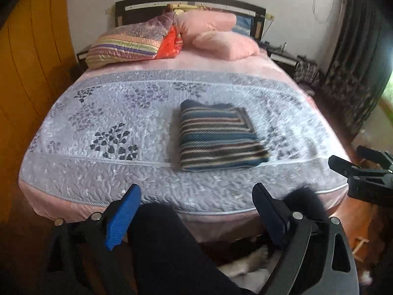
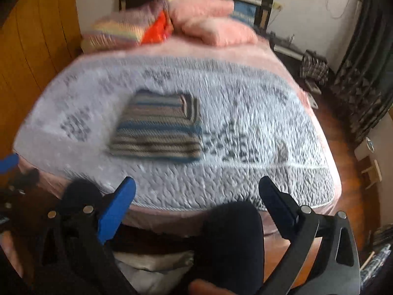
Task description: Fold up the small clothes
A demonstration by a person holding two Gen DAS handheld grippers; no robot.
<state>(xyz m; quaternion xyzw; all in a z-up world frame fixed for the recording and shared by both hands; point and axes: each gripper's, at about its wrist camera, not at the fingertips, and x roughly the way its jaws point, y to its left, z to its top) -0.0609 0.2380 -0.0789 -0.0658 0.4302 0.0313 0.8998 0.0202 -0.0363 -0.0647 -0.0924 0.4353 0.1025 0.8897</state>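
Looking done to me, honestly: striped shirt (image 1: 219, 136) sits folded in neat rectangle on quilt (image 1: 98, 113), mid-bed, toward foot end. Left gripper (image 1: 196, 211) spread wide, pinching nothing, hanging off foot of bed. Right gripper (image 2: 197, 205) same, wide apart, empty, well clear of shirt. Right view blurry. Next move, my guess: fetch another garment, none visible though.

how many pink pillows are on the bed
2. One pink pillow leans against the headboard; the other pink pillow lies in front of it, lower, toward the right. More could be hidden behind the striped bedding stack.
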